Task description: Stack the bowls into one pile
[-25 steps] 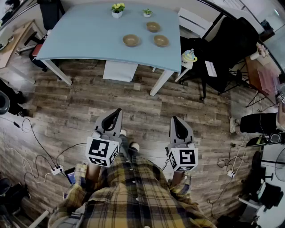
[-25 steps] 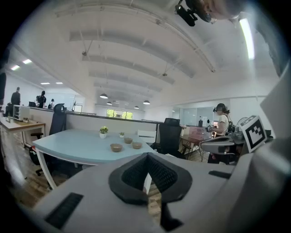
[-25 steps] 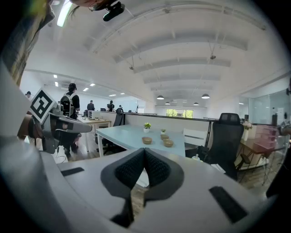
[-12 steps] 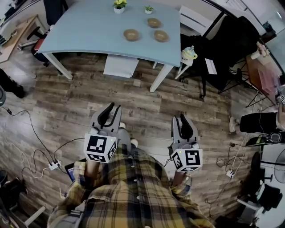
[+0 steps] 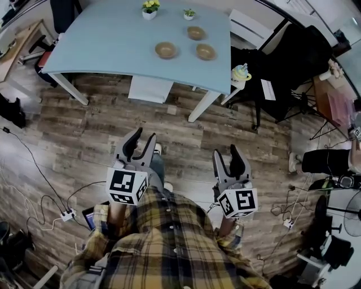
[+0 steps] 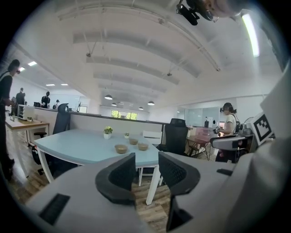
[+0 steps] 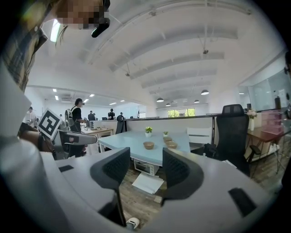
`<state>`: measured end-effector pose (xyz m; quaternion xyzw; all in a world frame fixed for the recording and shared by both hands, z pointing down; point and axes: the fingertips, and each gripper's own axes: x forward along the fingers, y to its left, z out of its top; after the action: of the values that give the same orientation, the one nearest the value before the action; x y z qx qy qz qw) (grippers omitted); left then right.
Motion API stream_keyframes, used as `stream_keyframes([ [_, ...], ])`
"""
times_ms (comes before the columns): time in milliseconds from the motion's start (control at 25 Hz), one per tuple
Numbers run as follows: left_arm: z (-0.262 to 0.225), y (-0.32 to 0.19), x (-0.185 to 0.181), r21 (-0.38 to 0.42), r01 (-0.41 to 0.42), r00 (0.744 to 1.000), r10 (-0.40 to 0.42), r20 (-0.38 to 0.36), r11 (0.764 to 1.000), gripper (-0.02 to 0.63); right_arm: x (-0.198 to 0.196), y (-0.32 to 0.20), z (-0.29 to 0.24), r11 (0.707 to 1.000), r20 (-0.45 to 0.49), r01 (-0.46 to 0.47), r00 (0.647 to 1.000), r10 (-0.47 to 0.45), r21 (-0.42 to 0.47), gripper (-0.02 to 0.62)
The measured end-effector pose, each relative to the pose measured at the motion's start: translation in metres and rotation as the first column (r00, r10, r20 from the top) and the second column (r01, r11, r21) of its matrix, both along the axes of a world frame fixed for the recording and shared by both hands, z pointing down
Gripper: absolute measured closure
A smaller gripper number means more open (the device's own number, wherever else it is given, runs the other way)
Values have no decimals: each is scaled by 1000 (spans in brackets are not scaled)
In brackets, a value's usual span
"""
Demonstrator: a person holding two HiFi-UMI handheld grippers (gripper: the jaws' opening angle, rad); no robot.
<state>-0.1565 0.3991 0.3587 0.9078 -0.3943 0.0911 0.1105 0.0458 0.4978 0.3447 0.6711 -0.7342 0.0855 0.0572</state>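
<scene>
Standing well short of the desk (image 5: 107,42), the person holds both tools low over the wood-plank floor (image 5: 84,130). On the left hand-held gripper (image 5: 142,135) the jaws are apart, have just been opening, w/ nothing btwn them. Same for the right hand-held gripper (image 5: 226,152): jaws wide, just been opening, empty. Each is grey moulded plastic w/ curved black ribbed pads and a white cube of black square markers at the rear.

All 3 bowls sit unstacked on the desk, far ahead of both grippers: front bowl (image 5: 166,50), back bowl (image 5: 196,33), side bowl (image 5: 205,52). They're round, shallow, tan, wood-like, each apart from the others. Beyond them are a yellow-flowered plant (image 5: 149,8) and a smaller green plant (image 5: 189,13), both in white pots. The desk top is smooth, pale blue, w/ rounded corners and slanted white legs.

Head view only: the yellow-and-navy plaid shirt (image 5: 163,242) behind both grippers, plus a power strip (image 5: 69,214) w/ cables on the floor, left of the left one.

Gripper views only: a ribbed, arched white ceiling (image 6: 136,59) and ppl at other desks far off. Left gripper view puts the bowls just above its left jaw, w/ a black office chair (image 6: 175,136) right of the desk. Right gripper view puts the bowls above the gap btwn its jaws and shows a flat white sheet (image 7: 146,183) on the floor ahead.
</scene>
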Motion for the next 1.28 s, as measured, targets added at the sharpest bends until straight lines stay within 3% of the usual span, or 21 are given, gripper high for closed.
stream_keyframes([
  [280, -8, -104, 14, 7, -24, 1000, 24, -9, 1000, 448, 7, -102, -15, 1000, -22, 17, 1000, -16, 14, 371],
  [640, -9, -212, 19, 28, -86, 996, 85, 10, 996, 434, 14, -201, -15, 999, -26, -41, 999, 42, 10, 367],
  [1280, 15, -264, 12, -45, -98, 995, 99, 12, 994, 431, 15, -261, 7, 994, -17, -80, 997, 79, -69, 367],
])
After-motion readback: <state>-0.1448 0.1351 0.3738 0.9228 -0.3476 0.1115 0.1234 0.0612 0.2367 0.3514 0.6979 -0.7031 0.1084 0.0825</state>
